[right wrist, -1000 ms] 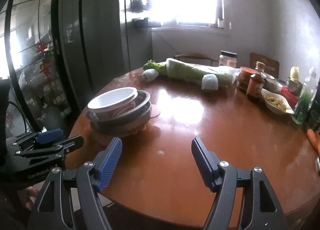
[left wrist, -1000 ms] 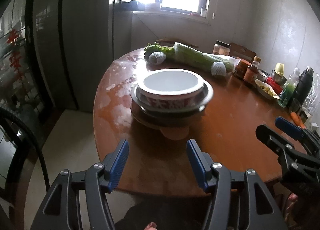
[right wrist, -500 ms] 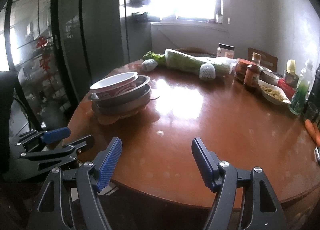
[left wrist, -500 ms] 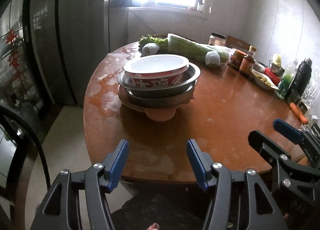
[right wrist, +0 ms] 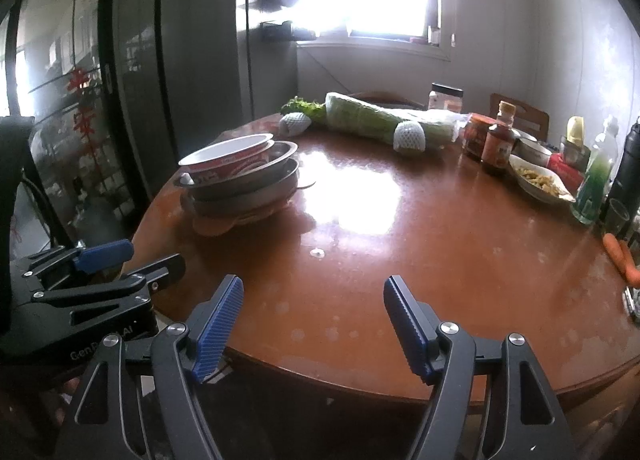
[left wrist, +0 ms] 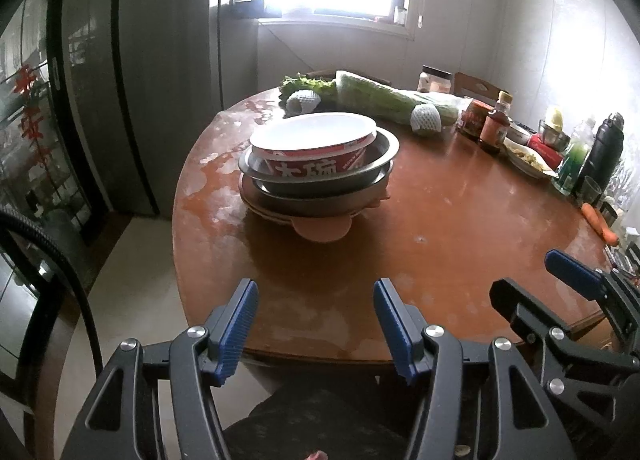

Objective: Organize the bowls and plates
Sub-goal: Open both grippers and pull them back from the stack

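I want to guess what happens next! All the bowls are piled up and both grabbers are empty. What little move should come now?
Probably just rest both grippers: the red bowl already sits nested on the metal bowls and pink plate, and the left gripper and right gripper are open, empty, at the table edge. Nothing seems left to stack.
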A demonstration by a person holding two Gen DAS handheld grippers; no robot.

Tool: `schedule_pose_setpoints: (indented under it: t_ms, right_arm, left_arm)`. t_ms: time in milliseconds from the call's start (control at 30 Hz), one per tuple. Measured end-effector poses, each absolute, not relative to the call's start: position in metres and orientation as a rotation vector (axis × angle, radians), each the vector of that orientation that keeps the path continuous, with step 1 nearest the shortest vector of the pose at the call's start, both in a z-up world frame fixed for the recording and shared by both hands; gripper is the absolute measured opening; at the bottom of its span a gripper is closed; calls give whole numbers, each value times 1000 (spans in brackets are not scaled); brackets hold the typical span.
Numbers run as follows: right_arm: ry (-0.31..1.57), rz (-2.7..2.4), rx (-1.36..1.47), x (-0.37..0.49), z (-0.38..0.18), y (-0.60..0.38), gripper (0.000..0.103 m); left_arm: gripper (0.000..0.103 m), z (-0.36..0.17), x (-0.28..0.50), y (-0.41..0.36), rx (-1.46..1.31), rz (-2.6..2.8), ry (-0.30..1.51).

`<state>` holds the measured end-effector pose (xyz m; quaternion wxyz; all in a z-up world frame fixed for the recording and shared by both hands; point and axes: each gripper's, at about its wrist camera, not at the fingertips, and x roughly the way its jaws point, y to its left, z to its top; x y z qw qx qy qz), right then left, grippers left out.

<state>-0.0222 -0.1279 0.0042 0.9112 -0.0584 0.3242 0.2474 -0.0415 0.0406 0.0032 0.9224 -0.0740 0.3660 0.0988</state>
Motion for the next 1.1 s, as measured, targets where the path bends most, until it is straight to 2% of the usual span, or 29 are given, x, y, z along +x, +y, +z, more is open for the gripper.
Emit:
schedule_pose_setpoints:
  t_ms: [1100]
  right_arm:
    - [704, 506, -98, -18, -4, -136, 74]
  left_arm:
    - [61, 1, -37, 37, -94, 211, 765]
